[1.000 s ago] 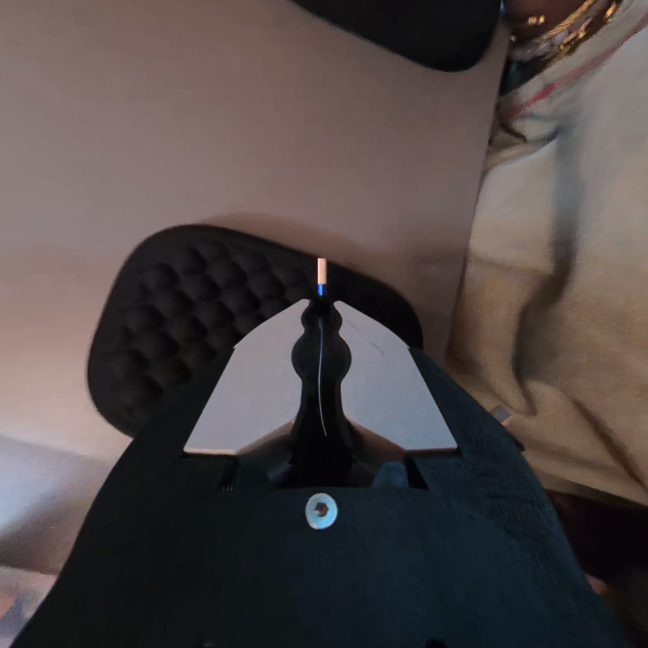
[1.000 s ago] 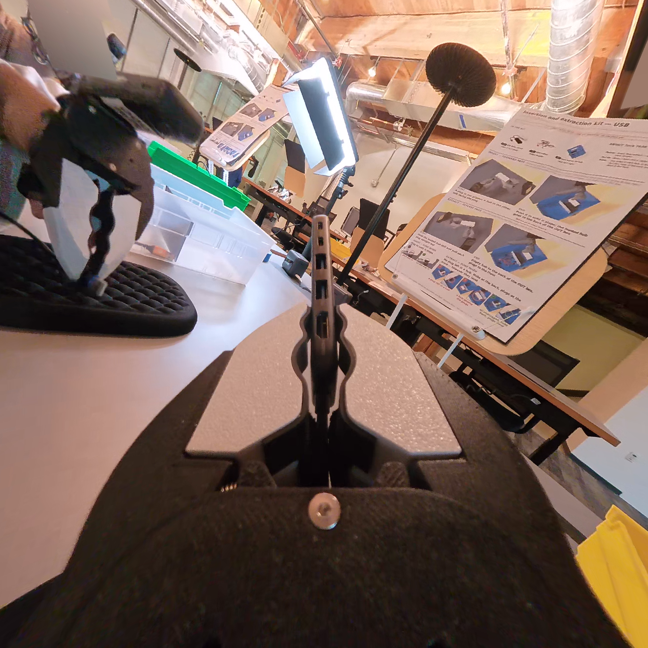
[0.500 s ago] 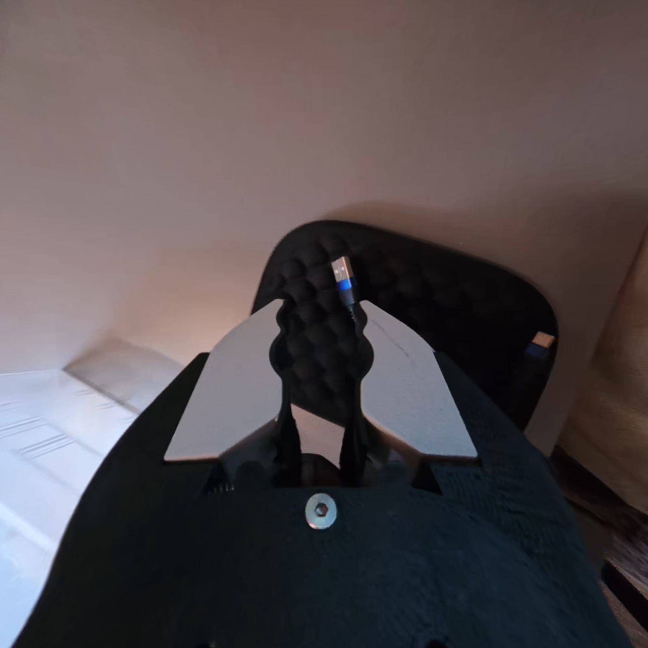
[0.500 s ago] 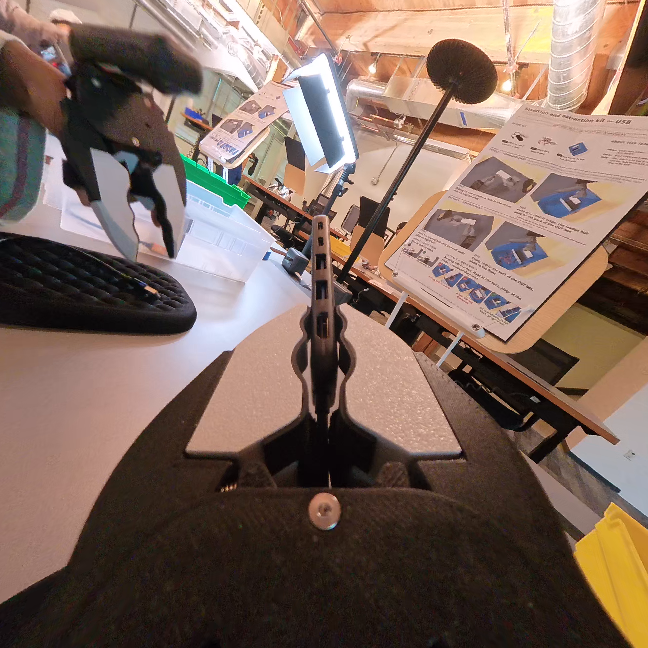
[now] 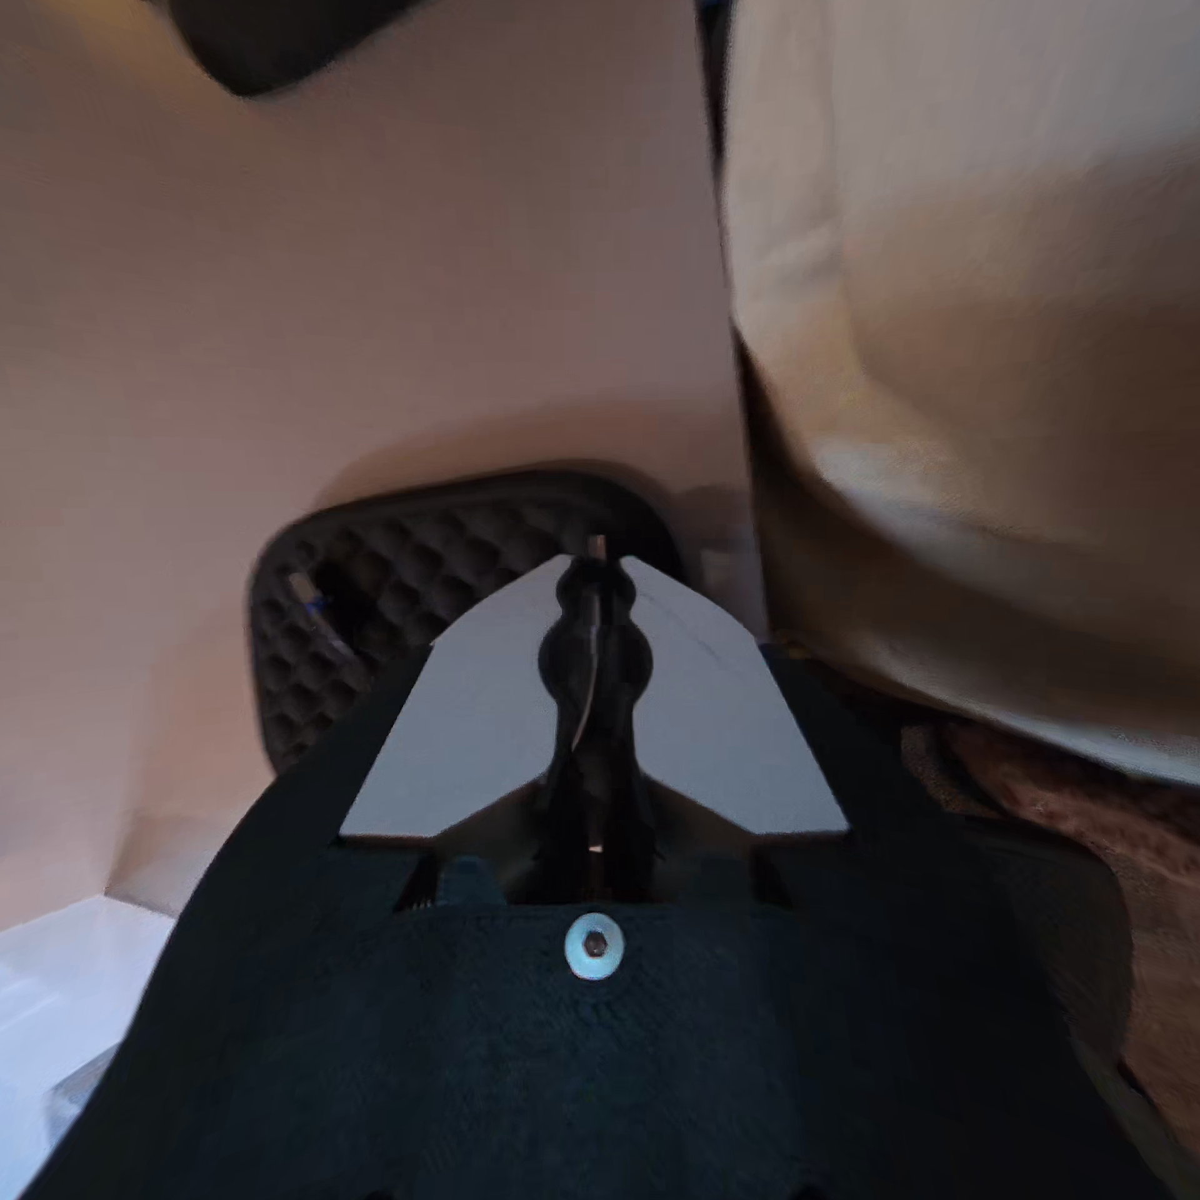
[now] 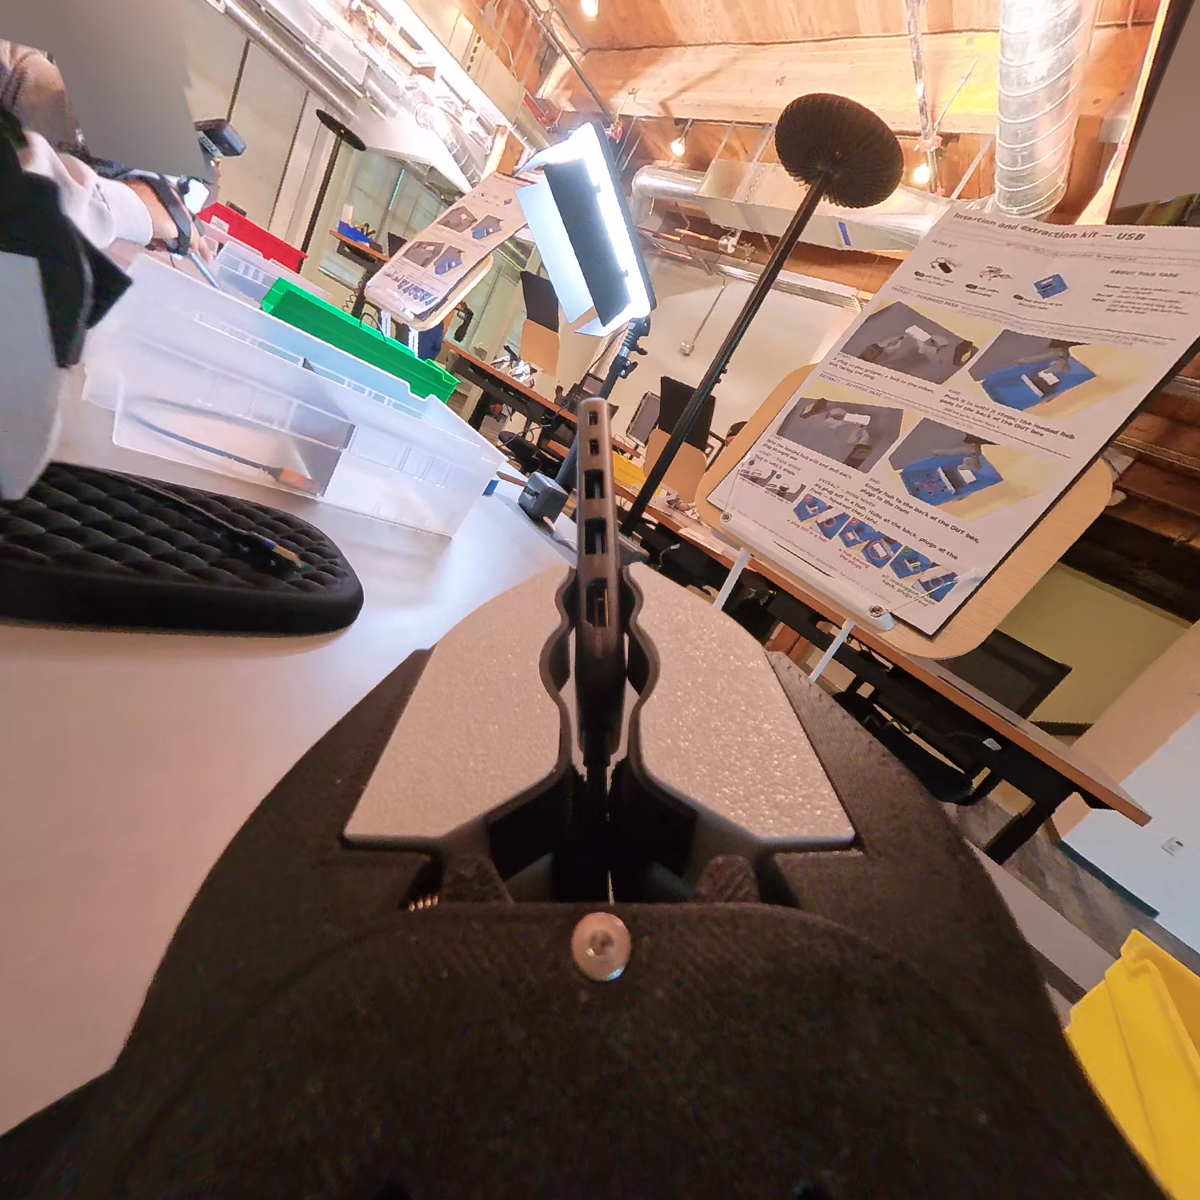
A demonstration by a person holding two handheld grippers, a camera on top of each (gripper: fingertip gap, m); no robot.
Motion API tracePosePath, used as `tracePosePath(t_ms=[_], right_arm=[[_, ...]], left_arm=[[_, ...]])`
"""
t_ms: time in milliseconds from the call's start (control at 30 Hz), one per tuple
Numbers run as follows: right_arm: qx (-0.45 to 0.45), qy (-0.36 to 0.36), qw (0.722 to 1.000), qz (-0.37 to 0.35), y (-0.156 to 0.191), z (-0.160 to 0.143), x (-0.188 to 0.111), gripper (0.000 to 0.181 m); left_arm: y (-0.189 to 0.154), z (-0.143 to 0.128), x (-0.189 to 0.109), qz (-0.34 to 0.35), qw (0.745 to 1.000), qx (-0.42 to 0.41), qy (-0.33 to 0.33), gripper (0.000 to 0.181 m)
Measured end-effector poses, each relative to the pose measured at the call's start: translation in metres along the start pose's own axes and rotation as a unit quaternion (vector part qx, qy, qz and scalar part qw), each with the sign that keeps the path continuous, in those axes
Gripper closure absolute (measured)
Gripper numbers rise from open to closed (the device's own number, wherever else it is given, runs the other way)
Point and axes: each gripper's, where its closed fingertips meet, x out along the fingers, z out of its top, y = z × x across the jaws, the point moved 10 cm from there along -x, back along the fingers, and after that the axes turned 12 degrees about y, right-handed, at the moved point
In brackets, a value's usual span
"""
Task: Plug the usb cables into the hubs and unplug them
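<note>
The right gripper (image 6: 597, 623), black with grey textured finger plates, is pinched on a slim dark grey USB hub (image 6: 596, 519), which stands on edge between its fingers with the row of open ports facing the camera and its far end rising clear of the fingertips. No cable sits in any visible port, so every insertion looks yet to be made.

Left of it, on the pale tabletop (image 6: 195, 714), lies a black quilted foam pad (image 6: 162, 558). A dark USB cable with a blue-banded metal plug (image 6: 276, 552) rests on the pad's right part. Above the pad's left end hangs the left gripper (image 5: 597, 565), its fingers pressed together on a second thin cable, whose small metal plug tip (image 5: 596, 544) pokes out past the fingertips; the left wrist view is blurred, so how firmly it is caught is unclear.

Beyond the pad stand clear plastic bins (image 6: 279, 415) holding another blue cable, then a green bin (image 6: 363, 344).

The likely trouble: the plug is held by little more than its tip and could twist in the pinch, meeting the port skewed. Pushing then might lever the hub sideways in the right grip, since only its lower part is clamped.
</note>
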Motion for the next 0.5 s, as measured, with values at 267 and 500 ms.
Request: tracePosePath(t_ms=[267, 500], right_arm=[[0.010, -0.008, 1.000, -0.005, -0.003, 0.000, -0.003, 0.170], [0.009, -0.004, 1.000, -0.003, -0.002, -0.001, -0.001, 0.170]], left_arm=[[0.054, -0.016, -0.051, 0.066, 0.910, -0.299, -0.279, 0.174], [0.053, -0.081, -0.051, -0.002, 0.735, -0.577, -0.355, 0.174]])
